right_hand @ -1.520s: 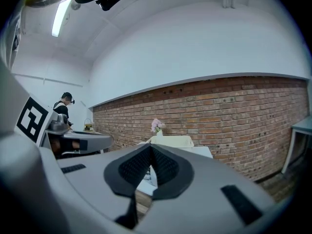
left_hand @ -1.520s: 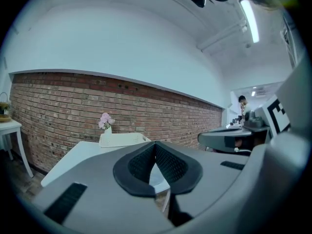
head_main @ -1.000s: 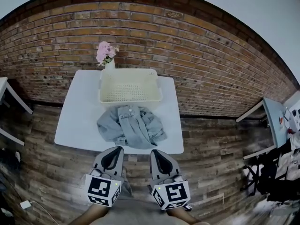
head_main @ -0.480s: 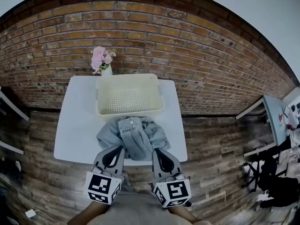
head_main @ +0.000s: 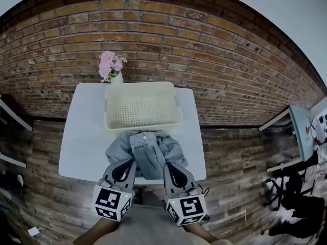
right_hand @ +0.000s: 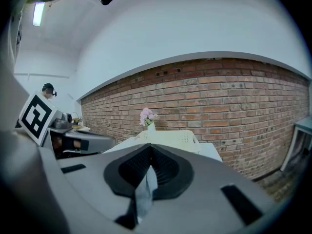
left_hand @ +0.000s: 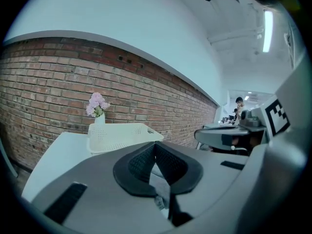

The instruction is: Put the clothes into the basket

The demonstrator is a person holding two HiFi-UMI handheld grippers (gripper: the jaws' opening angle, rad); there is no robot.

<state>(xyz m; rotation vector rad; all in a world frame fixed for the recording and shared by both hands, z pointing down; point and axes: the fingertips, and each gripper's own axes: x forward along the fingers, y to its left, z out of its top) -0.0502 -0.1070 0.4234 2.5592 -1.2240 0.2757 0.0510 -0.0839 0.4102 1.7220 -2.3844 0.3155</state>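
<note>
Clothes (head_main: 145,149) here means one crumpled denim piece.

Head view: it's lying on the white table (head_main: 84,137) at frame centre, just below the basket (head_main: 177,108), and its lower edge reaches the table's near edge. The heap spreads wider left to right than top to bottom, so I'd call the long axis roughly parallel to that near edge. A banded edge with a button points up-frame at the basket; collar or hem, can't tell. Left tongs (head_main: 129,161) and right tongs (head_main: 166,164) come in from the bottom, with their tips over the heap's lower corners. Flowers (head_main: 111,64) stand past the basket's upper left corner.

Left gripper view: the tongs are pressed together at the tips. Denim shows through the gap underneath, but it doesn't look pinched. The basket sits centre left and is empty.

Right gripper view: same deal, with the pads closed against each other and a strip of denim visible below them.

What could go wrong, as I see it:
- Both pairs need to spread before they can bite, and pushing in closed just shoves the heap.
- Grabbing only the top layer leaves a sleeve trailing over the rim or off the near edge.
- Dragging the heap could bump the light basket into the flowers.
</note>
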